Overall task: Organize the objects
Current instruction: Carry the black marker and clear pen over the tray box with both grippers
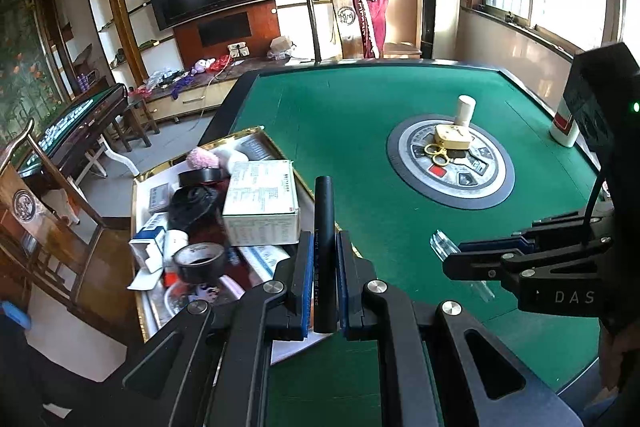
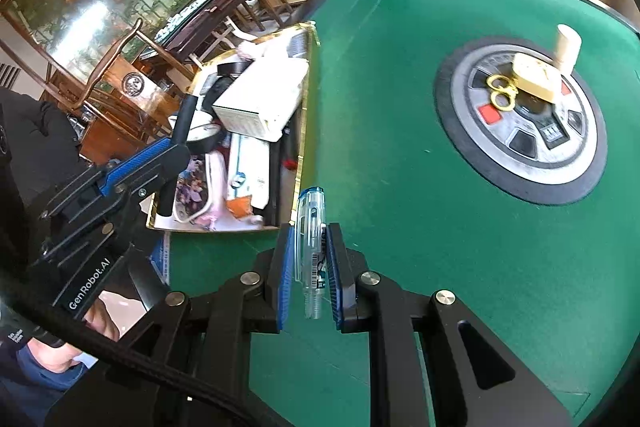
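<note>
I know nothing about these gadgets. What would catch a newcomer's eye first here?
Probably the two black clamps: the left gripper pinches a black pen, the right gripper a clear pen. Beneath them spreads a green felt table, with a round grey dial at its centre carrying a cream box, gold scissors and a white bottle. At its left edge sits a cluttered gold-rimmed tray.

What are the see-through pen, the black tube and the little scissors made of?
Pen: likely clear glossy plastic; you see through it.
Black tube: matte black, probably plastic or rubber; hard to tell.
Scissors: shiny gold-coloured, probably metal.
</note>
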`<state>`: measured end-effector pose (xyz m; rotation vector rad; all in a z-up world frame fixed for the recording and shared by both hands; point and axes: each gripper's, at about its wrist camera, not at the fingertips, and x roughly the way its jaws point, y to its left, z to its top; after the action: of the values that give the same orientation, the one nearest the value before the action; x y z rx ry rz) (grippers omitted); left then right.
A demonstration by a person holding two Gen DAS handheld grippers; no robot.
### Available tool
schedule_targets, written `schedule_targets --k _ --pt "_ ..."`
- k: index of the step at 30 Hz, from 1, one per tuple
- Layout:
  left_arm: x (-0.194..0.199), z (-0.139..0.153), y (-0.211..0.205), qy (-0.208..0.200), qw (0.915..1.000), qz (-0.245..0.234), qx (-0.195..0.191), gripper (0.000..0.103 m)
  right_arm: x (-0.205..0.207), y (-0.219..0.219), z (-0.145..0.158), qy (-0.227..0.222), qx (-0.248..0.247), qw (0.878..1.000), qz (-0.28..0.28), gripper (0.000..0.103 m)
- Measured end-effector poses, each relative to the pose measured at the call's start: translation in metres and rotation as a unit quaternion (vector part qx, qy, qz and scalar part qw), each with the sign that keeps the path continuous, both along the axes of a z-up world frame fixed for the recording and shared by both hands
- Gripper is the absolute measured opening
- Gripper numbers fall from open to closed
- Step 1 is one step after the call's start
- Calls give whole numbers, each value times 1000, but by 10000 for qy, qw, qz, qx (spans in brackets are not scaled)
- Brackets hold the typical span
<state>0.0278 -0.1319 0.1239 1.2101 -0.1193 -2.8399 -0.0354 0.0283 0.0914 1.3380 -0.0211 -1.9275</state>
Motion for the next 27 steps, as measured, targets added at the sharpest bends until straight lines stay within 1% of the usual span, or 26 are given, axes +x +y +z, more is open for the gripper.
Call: schedule_targets --k 13,23,27 --pt "0 -8 -36 -63 9997 212 74 8 4 -50 2 62 18 9992 388 14" --pt "-4 -20 -64 -185 9988 443 91 8 -1 -91 -6 35 66 9976 682 14" --pt "-7 -23 -73 -226 9985 494 90 8 -5 -98 -11 12 79 9975 700 14"
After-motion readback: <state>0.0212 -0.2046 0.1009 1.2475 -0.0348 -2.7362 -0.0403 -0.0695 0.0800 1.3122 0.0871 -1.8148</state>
